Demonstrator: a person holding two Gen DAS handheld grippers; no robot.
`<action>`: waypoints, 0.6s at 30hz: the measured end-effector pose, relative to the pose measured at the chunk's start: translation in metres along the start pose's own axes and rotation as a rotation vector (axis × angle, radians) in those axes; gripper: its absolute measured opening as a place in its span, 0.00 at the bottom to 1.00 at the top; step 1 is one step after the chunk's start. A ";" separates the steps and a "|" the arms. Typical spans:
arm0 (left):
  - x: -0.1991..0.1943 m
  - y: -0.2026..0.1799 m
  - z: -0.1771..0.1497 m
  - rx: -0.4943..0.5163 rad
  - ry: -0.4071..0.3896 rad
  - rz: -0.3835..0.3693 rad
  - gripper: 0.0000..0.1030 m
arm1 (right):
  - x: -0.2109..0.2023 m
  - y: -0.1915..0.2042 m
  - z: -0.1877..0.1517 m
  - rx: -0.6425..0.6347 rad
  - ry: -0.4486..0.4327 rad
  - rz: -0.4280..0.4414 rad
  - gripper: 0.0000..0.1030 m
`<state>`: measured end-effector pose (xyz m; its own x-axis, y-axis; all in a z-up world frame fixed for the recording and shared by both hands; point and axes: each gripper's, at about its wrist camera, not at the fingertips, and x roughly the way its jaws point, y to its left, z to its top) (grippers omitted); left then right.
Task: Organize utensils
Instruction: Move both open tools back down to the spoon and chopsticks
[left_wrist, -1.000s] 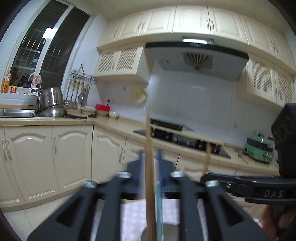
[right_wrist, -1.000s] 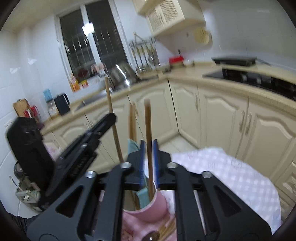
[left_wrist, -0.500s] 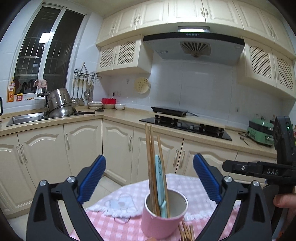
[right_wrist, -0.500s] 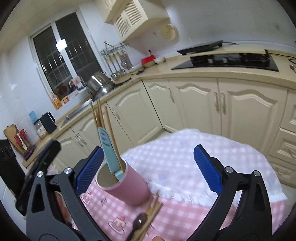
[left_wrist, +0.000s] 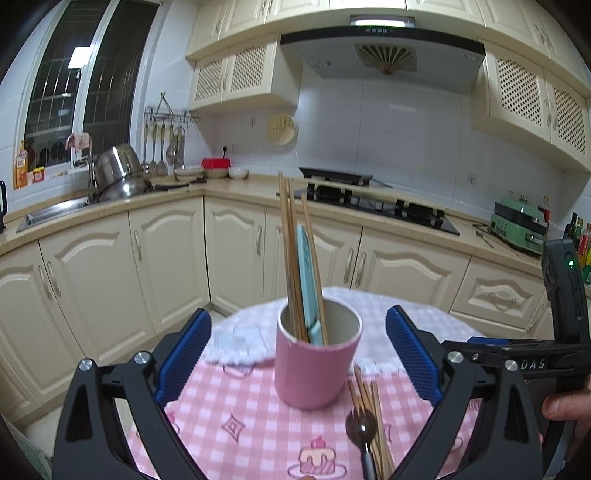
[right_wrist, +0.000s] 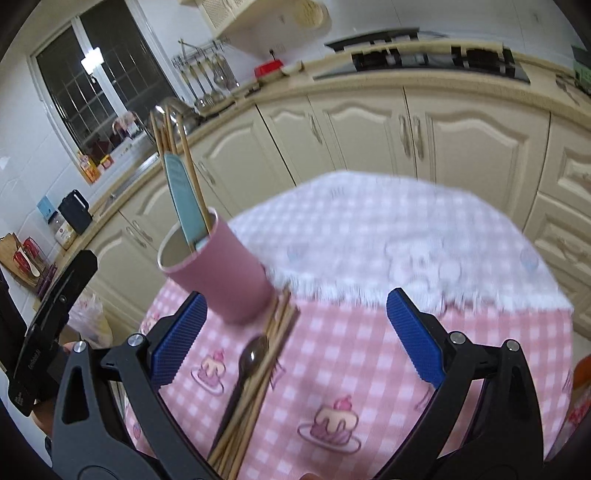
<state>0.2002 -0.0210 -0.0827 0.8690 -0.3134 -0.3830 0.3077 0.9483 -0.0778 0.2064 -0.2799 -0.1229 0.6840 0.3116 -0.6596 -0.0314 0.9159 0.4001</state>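
Both the left gripper (left_wrist: 298, 354) and the right gripper (right_wrist: 295, 332) have let go and now gape empty, their wooden chopsticks (left_wrist: 291, 254) standing in the pink cylindrical cup (left_wrist: 314, 363) on the bench (right_wrist: 369, 350), more loose chopsticks (right_wrist: 255, 376) awaiting collection.

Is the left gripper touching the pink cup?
Apart. In the left wrist view the left gripper stands open; tablecloth shows between each blue pad and the pink cup.

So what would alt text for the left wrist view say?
A pink cup holding wooden chopsticks and a light blue utensil stands on a pink checked tablecloth, framed by the open left gripper; a kitchen lies behind.
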 end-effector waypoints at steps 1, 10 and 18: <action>0.000 0.000 -0.003 0.000 0.008 0.001 0.91 | 0.003 -0.001 -0.004 0.003 0.016 -0.003 0.93; 0.007 0.008 -0.034 -0.036 0.110 0.029 0.91 | 0.042 0.017 -0.043 -0.054 0.205 -0.004 0.65; 0.017 0.010 -0.060 -0.032 0.203 0.037 0.91 | 0.058 0.029 -0.054 -0.086 0.265 0.008 0.32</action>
<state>0.1951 -0.0140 -0.1457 0.7825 -0.2653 -0.5633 0.2623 0.9610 -0.0882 0.2055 -0.2221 -0.1837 0.4688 0.3638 -0.8049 -0.1051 0.9277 0.3581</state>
